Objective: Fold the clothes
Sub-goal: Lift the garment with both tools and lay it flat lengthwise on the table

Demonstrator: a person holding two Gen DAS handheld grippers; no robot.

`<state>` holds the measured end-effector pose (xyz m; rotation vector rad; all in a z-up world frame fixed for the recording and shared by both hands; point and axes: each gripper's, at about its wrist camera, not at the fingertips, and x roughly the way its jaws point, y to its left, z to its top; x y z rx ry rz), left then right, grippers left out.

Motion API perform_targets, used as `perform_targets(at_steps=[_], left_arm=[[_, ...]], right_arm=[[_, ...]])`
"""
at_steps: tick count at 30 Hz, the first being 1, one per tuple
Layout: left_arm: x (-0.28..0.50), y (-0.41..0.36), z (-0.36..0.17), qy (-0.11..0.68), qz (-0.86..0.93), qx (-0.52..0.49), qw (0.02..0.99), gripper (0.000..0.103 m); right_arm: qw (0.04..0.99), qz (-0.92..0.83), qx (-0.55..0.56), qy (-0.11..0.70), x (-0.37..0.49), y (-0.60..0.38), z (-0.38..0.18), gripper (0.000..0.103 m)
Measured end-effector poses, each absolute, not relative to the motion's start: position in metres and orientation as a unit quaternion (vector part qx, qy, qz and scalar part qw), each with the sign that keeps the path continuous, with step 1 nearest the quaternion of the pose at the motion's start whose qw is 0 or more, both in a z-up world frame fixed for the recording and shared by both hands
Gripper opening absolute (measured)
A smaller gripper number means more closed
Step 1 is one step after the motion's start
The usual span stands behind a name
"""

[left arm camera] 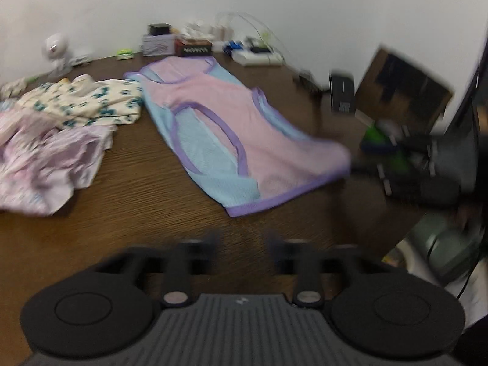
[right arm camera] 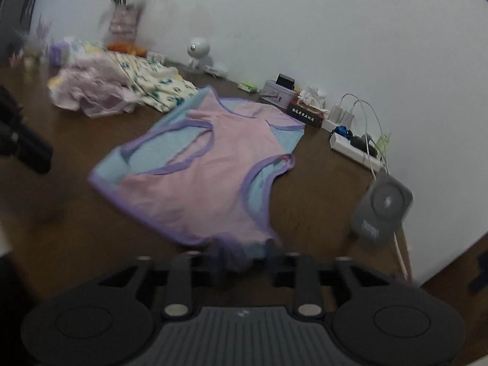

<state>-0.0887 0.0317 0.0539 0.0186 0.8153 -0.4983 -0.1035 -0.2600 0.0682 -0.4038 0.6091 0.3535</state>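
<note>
A sleeveless top (left arm camera: pixel 244 128), pink and light blue with purple trim, lies spread flat on the brown wooden table (left arm camera: pixel 128 189). My left gripper (left arm camera: pixel 244 239) is open just short of the top's near hem, with only bare table between its fingers. In the right wrist view the same top (right arm camera: pixel 198 177) reaches down to my right gripper (right arm camera: pixel 244 254). Its jaws stand apart, and the purple-edged hem corner (right arm camera: pixel 238 251) lies between them. The picture is blurred, and I see no pad pressing on the cloth.
A heap of other clothes (left arm camera: pixel 61 128) lies left of the top, seen also as the heap (right arm camera: pixel 100 91). Boxes, a power strip (right arm camera: pixel 353 149), a grey charger (right arm camera: pixel 381 210), a white camera (right arm camera: pixel 198 52) and a flower vase (right arm camera: pixel 122 21) line the wall. A cardboard box (left arm camera: pixel 402 91) stands at the right.
</note>
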Motion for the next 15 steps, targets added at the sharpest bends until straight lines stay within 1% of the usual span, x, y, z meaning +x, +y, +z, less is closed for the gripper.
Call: perform_targets(at_steps=[2, 5, 7, 9, 10, 11, 13, 14, 15], left_arm=[[-0.071, 0.038, 0.072, 0.365, -0.201, 0.037, 0.908, 0.062], [-0.025, 0.035, 0.087, 0.327, -0.123, 0.100, 0.932, 0.065], [0.023, 0.026, 0.076, 0.301, -0.067, 0.145, 0.940, 0.064], [0.063, 0.007, 0.060, 0.287, -0.039, 0.175, 0.941, 0.063], [0.083, -0.001, 0.053, 0.289, -0.037, 0.181, 0.939, 0.063], [0.100, -0.007, 0.047, 0.293, -0.041, 0.180, 0.938, 0.063], [0.130, -0.012, 0.032, 0.297, -0.059, 0.168, 0.938, 0.063], [0.144, -0.014, 0.024, 0.304, -0.064, 0.162, 0.936, 0.061], [0.152, -0.014, 0.018, 0.316, -0.062, 0.161, 0.933, 0.052]], right_arm=[[0.926, 0.187, -0.178, 0.276, -0.120, -0.264, 0.078, 0.056], [0.934, 0.196, -0.170, 0.244, -0.114, -0.259, 0.092, 0.056], [0.935, 0.208, -0.162, 0.237, -0.103, -0.244, 0.087, 0.054], [0.935, 0.219, -0.149, 0.236, -0.091, -0.228, 0.083, 0.044], [0.934, 0.220, -0.143, 0.244, -0.083, -0.219, 0.079, 0.042], [0.933, 0.217, -0.140, 0.252, -0.076, -0.211, 0.075, 0.037], [0.931, 0.218, -0.124, 0.267, -0.065, -0.201, 0.068, 0.035], [0.929, 0.218, -0.116, 0.274, -0.059, -0.196, 0.064, 0.035], [0.927, 0.222, -0.108, 0.282, -0.053, -0.194, 0.061, 0.034]])
